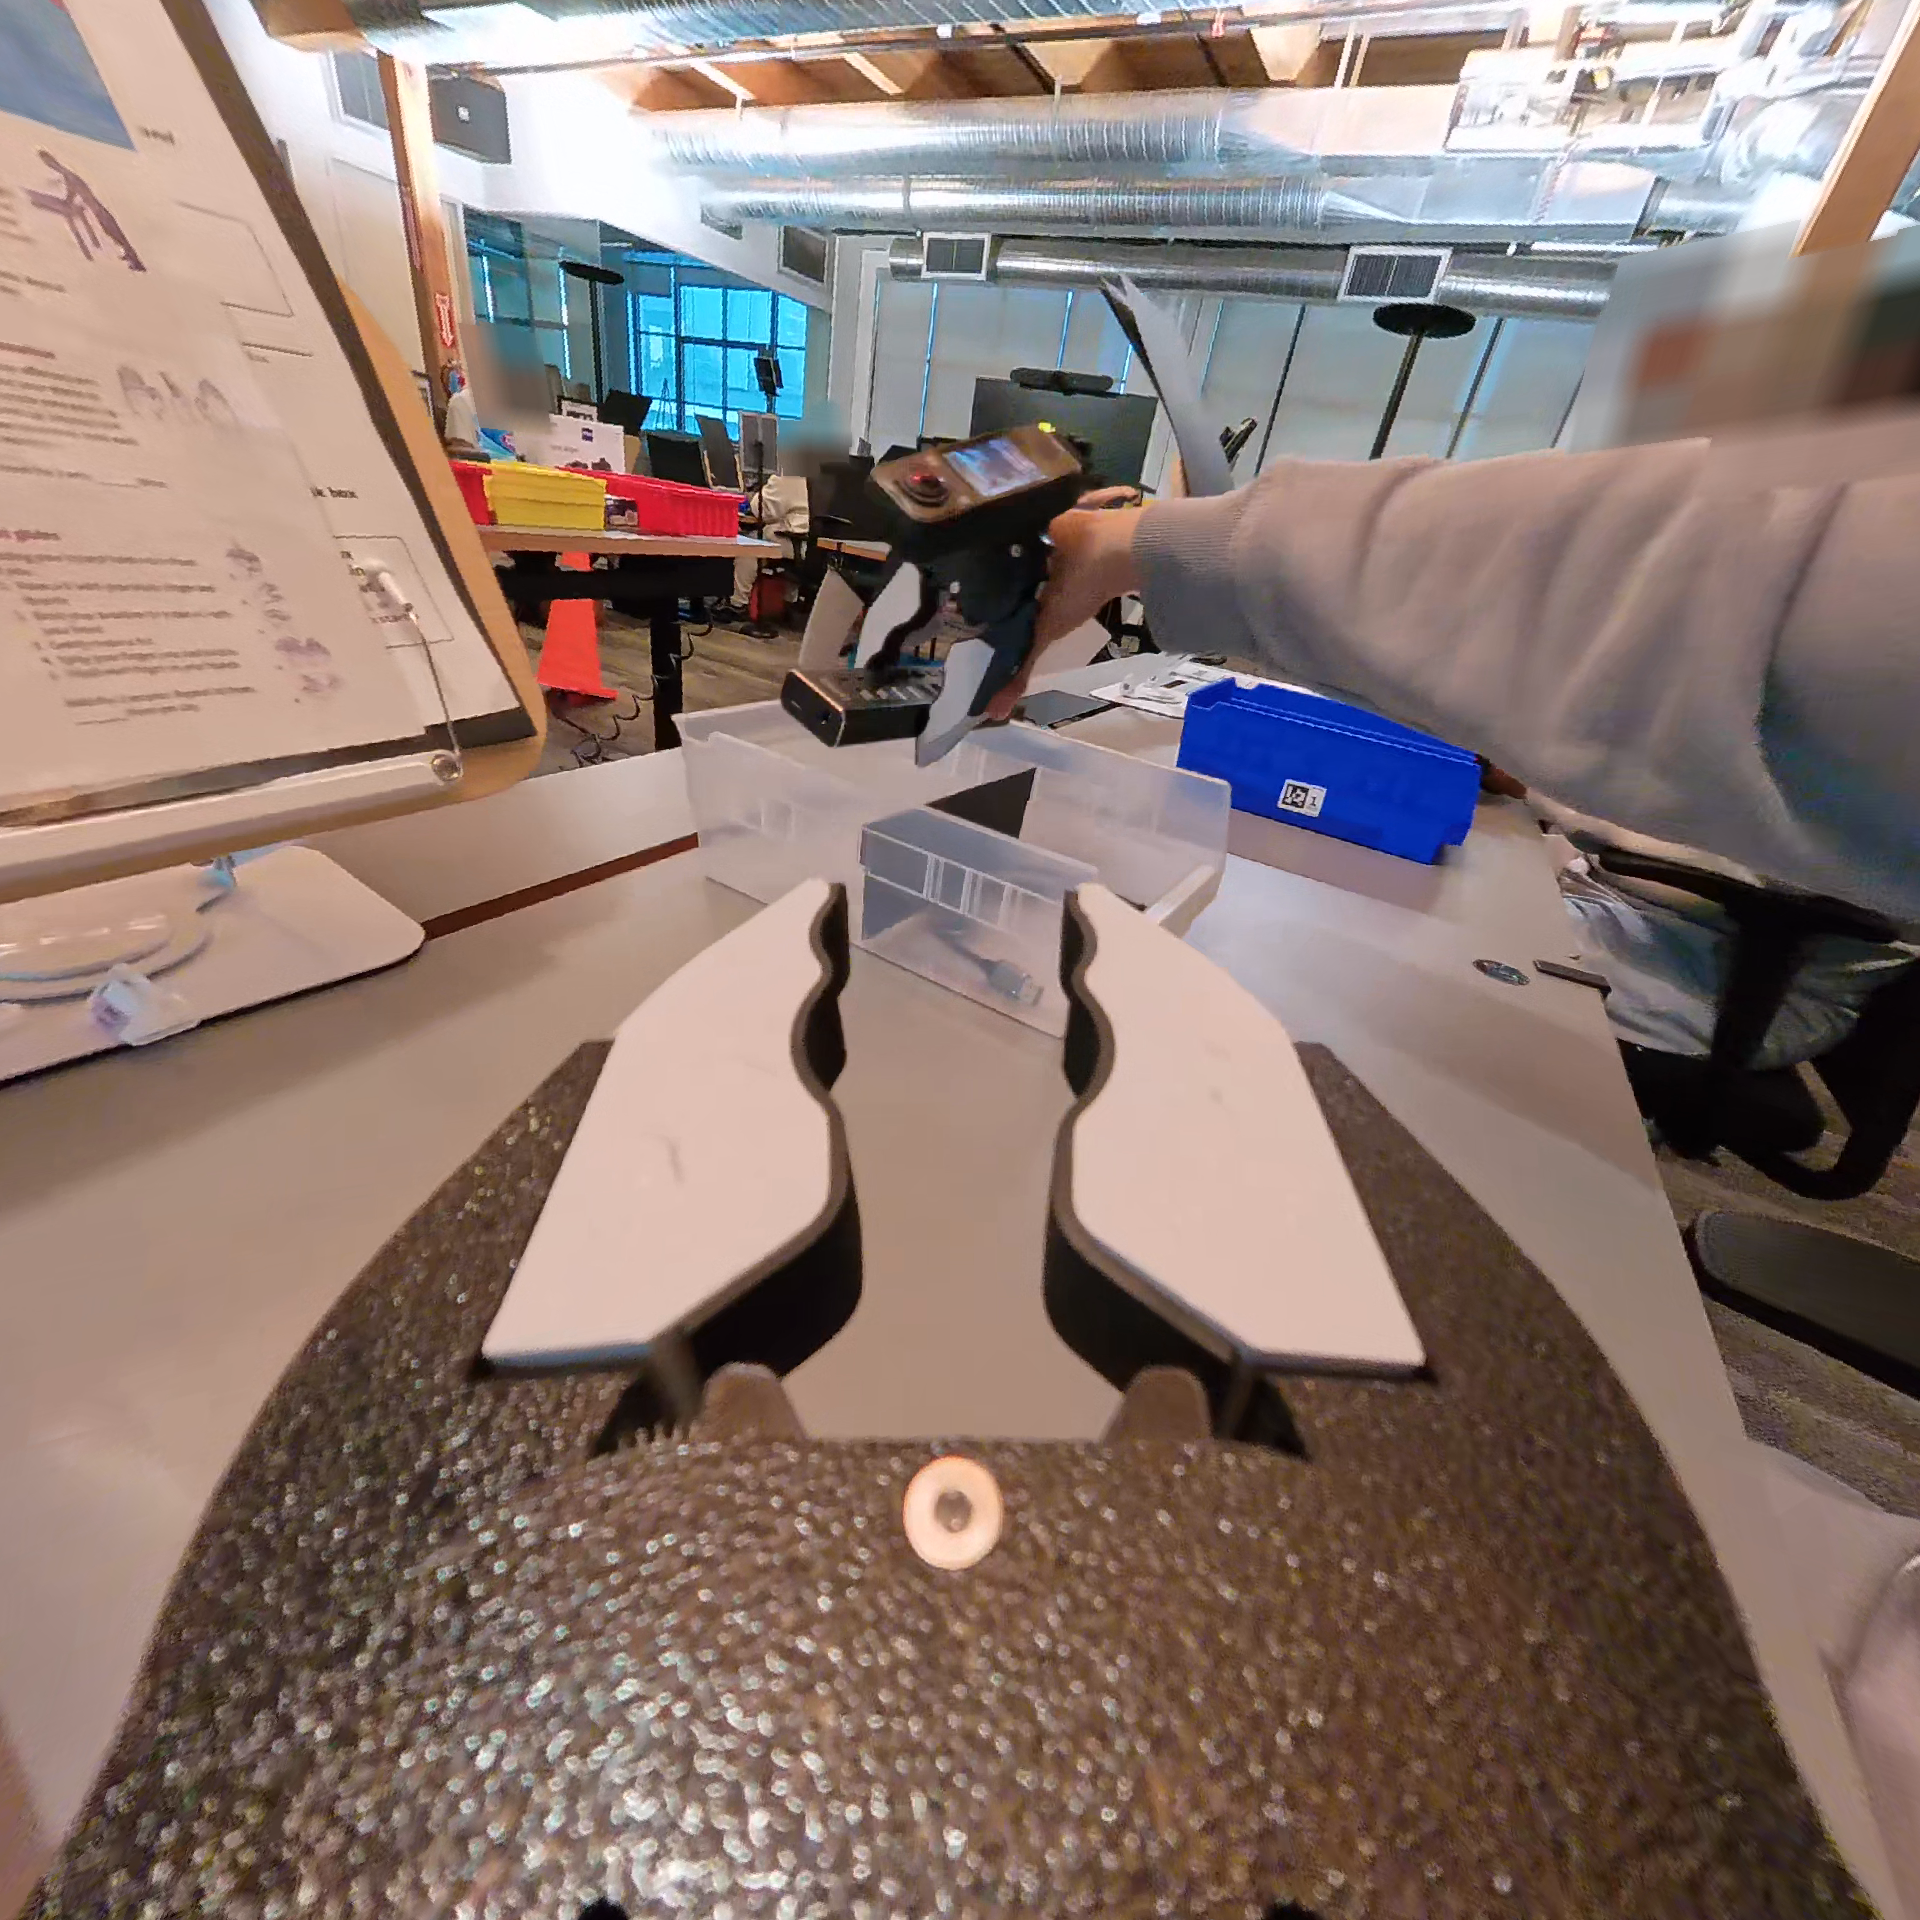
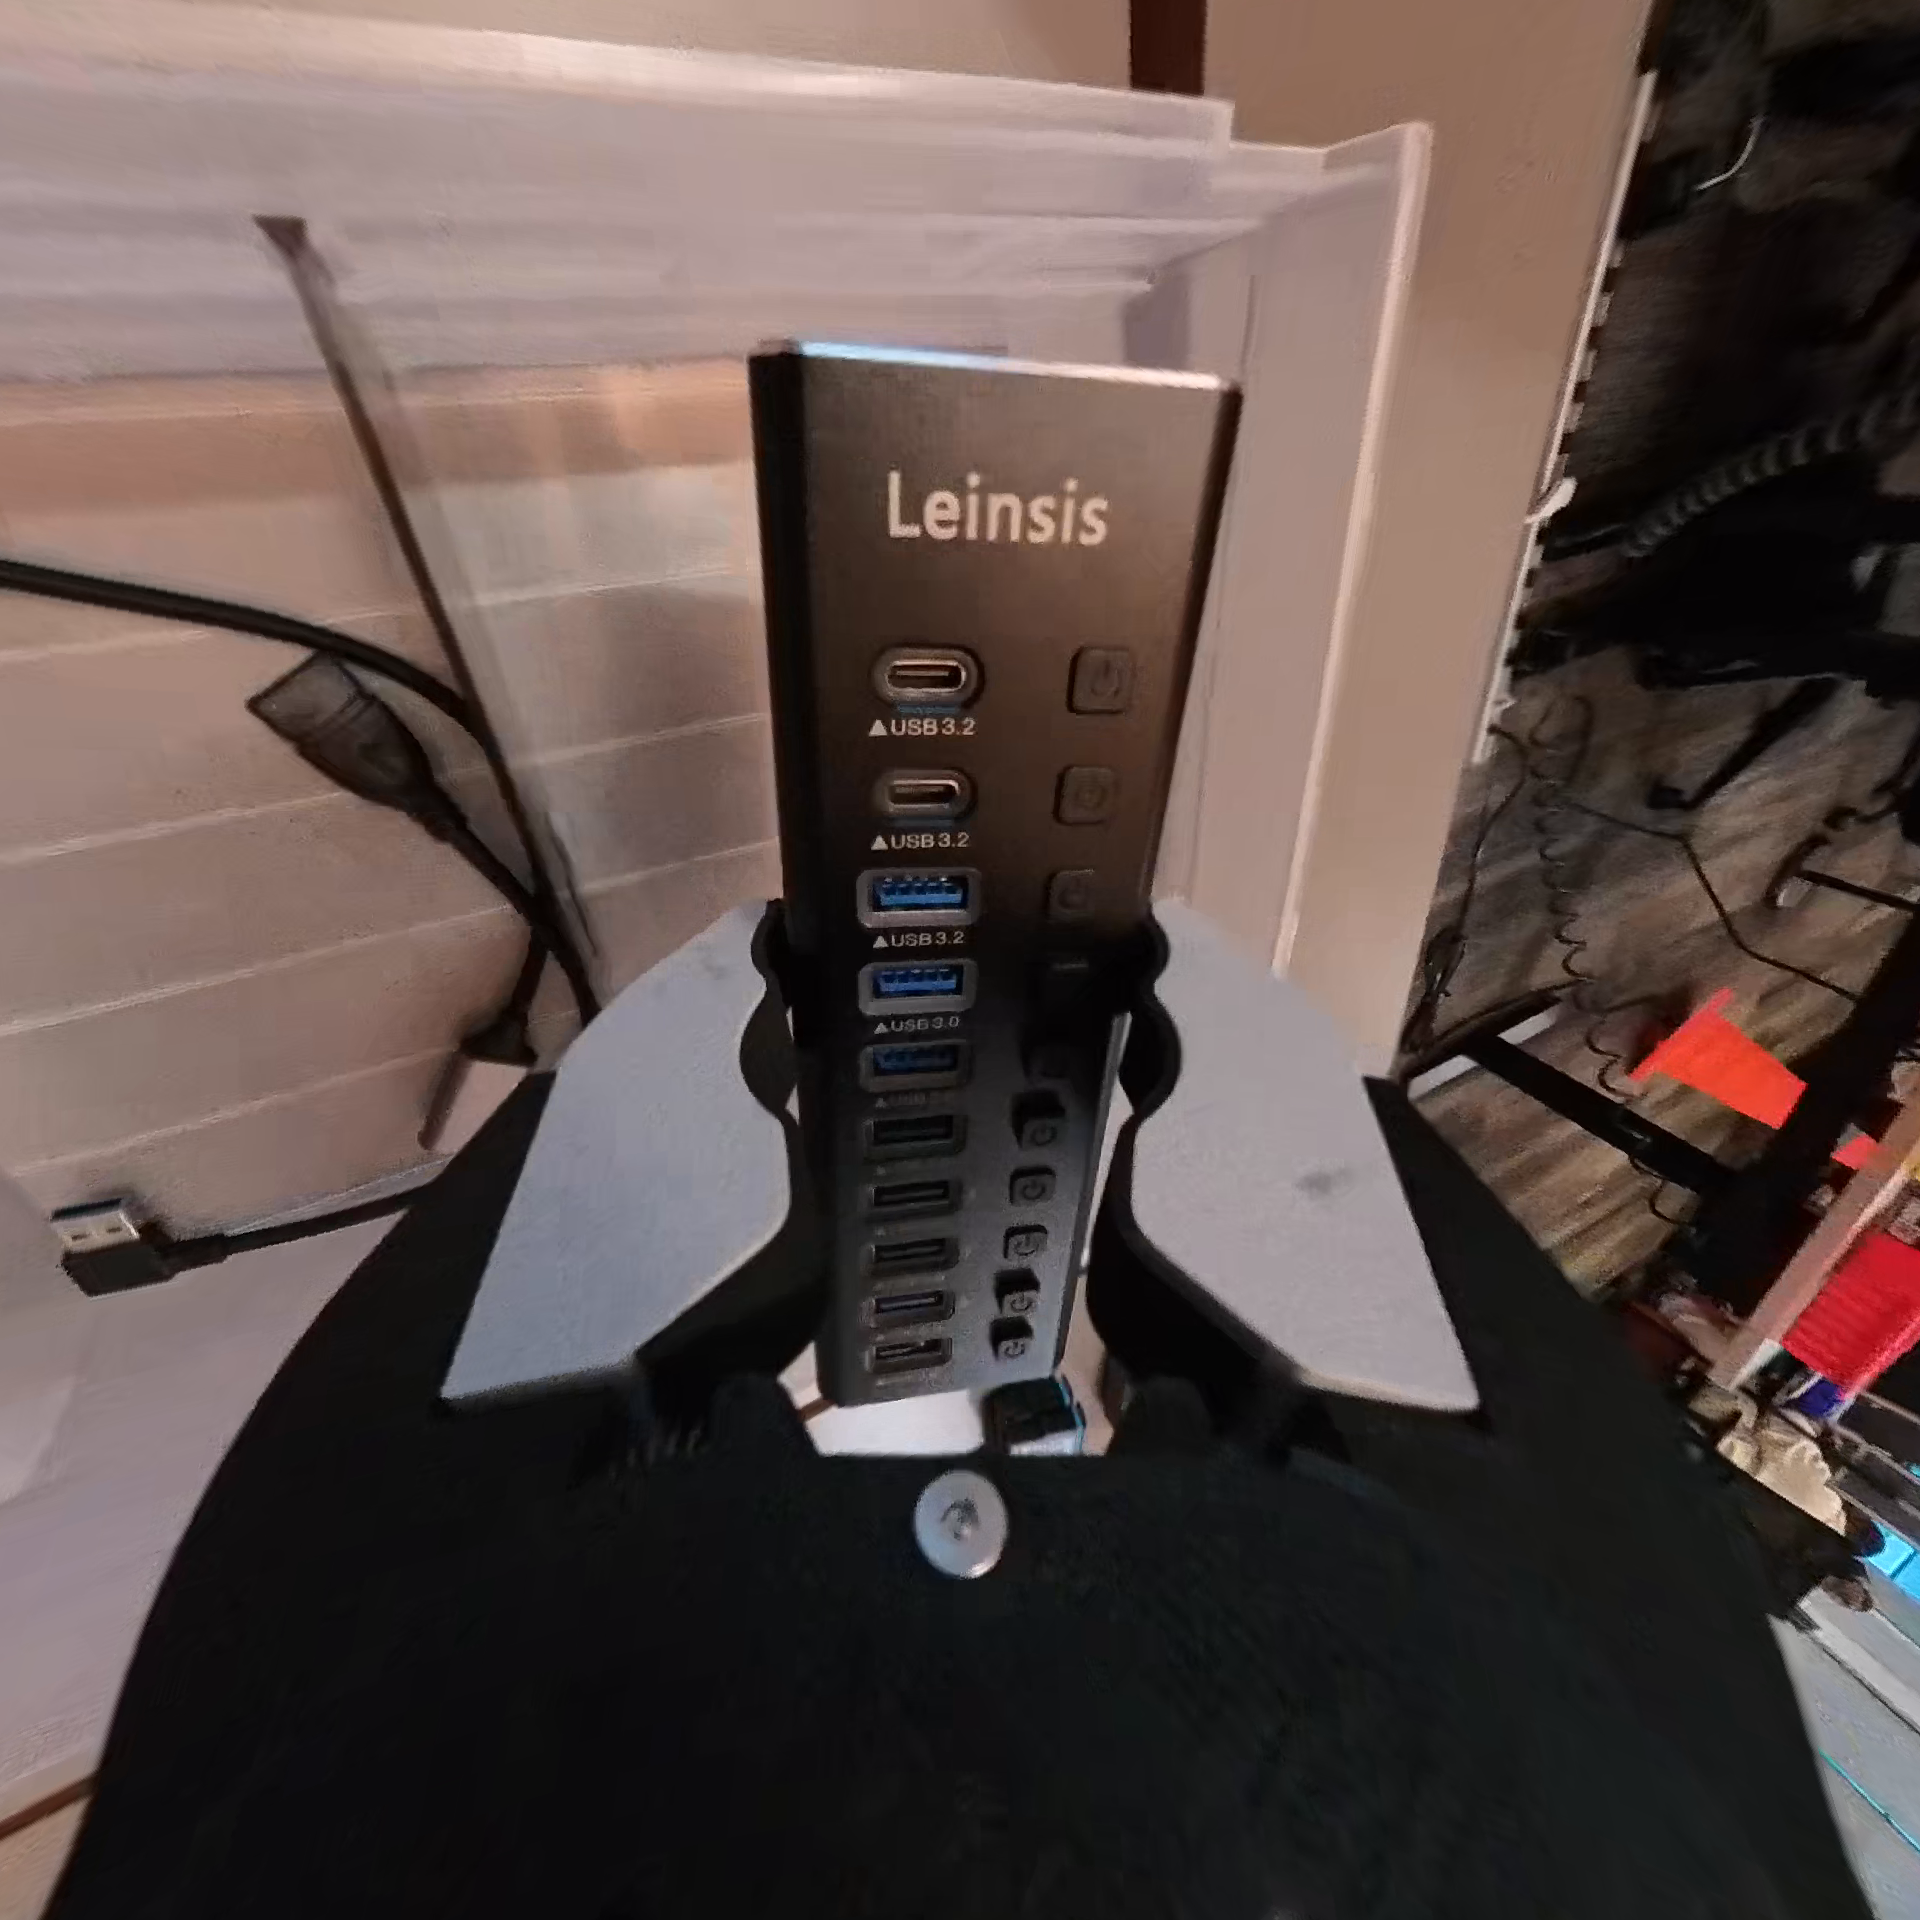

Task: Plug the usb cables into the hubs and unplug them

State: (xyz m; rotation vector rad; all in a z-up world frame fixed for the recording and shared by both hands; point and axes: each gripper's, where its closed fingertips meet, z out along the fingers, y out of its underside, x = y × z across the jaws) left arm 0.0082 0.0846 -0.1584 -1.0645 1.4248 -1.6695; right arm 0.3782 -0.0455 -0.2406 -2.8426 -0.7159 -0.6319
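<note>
My right gripper (image 2: 956,935) is shut on a long black USB hub (image 2: 987,623) with a row of ports and buttons, and holds it above a clear plastic bin (image 2: 1340,520). In the left wrist view the same gripper (image 1: 914,686) holds the hub (image 1: 852,707) over the clear bin (image 1: 769,810). A black USB cable lies in the bin, with one plug (image 2: 104,1242) at lower left and another plug (image 2: 353,738) higher up. My left gripper (image 1: 948,914) is open and empty above the table, pointing at a small clear box (image 1: 966,914) with a cable plug (image 1: 1013,982) inside.
A blue bin (image 1: 1340,779) stands at the right of the table. A document stand with paper sheets (image 1: 208,468) stands at the left. A person's grey sleeve (image 1: 1507,623) reaches across from the right. A dark office chair (image 1: 1766,1039) is beside the table's right edge.
</note>
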